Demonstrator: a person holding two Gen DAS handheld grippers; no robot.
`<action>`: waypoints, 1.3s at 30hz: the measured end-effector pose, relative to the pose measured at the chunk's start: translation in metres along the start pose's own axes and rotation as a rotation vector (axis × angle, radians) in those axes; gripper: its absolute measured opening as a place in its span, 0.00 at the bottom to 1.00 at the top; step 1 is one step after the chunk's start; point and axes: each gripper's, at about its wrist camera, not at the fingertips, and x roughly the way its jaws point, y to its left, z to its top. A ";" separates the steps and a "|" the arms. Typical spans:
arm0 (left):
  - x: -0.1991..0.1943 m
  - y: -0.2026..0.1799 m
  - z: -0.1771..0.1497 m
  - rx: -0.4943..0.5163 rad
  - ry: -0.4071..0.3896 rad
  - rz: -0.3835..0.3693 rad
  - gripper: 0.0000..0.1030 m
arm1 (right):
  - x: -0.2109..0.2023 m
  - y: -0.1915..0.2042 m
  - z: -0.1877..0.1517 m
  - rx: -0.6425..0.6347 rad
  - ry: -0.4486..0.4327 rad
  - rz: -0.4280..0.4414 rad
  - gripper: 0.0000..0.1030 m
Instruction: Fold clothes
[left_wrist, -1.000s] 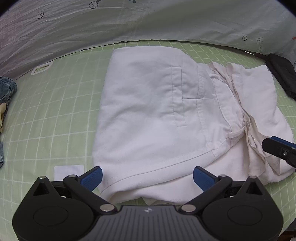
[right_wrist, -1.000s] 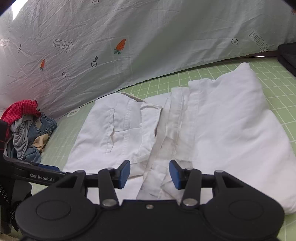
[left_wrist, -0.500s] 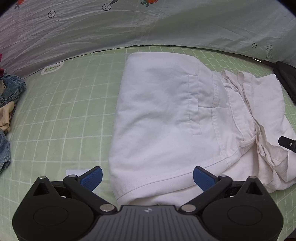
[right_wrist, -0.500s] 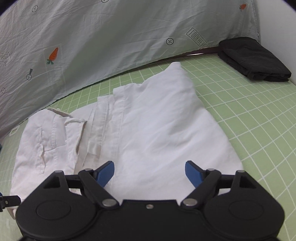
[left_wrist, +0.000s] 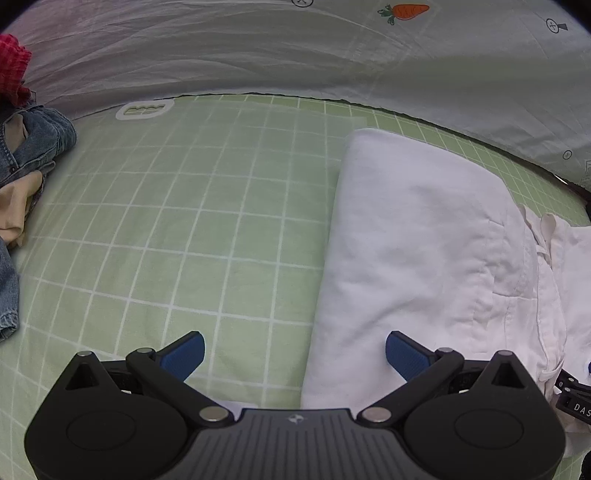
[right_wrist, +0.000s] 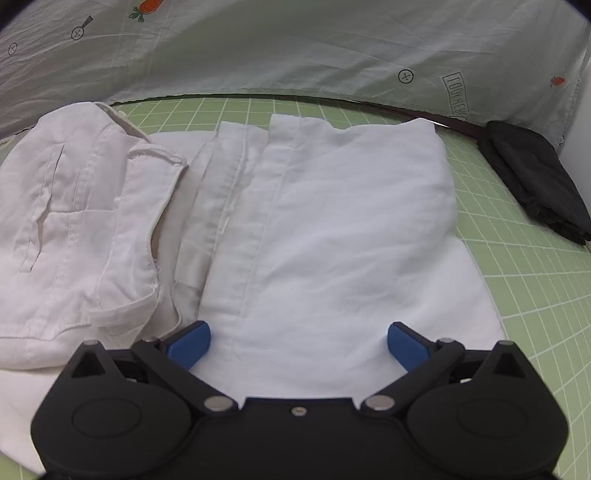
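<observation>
White trousers (left_wrist: 424, 240) lie folded on the green grid mat (left_wrist: 184, 221). In the left wrist view they fill the right half. My left gripper (left_wrist: 293, 345) hangs open over their left edge, its right pad over the cloth and its left pad over bare mat. In the right wrist view the trousers (right_wrist: 332, 221) spread across the middle, the pocket and waistband part bunched at the left. My right gripper (right_wrist: 298, 332) is low over the smooth right part. Its jaws are opening, with cloth lying between the pads, which do not press on it.
A heap of jeans (left_wrist: 29, 155) and a red cloth (left_wrist: 11, 66) sits at the mat's left edge. A folded black garment (right_wrist: 532, 177) lies at the far right. A grey sheet with carrot prints (right_wrist: 295, 48) rises behind the mat.
My left gripper has slid left, from over the trousers' near hem to their left edge. My right gripper went from nearly shut to wide and moved right onto the smooth part.
</observation>
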 end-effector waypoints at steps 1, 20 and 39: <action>0.004 -0.001 -0.001 -0.002 0.011 -0.018 1.00 | 0.000 -0.003 -0.001 0.018 0.003 0.008 1.00; 0.027 -0.020 0.004 0.060 0.038 -0.259 0.54 | -0.019 -0.006 -0.009 0.061 0.014 -0.069 1.00; -0.091 -0.121 0.005 0.041 -0.168 -0.326 0.12 | -0.054 -0.123 -0.023 0.238 -0.063 -0.113 1.00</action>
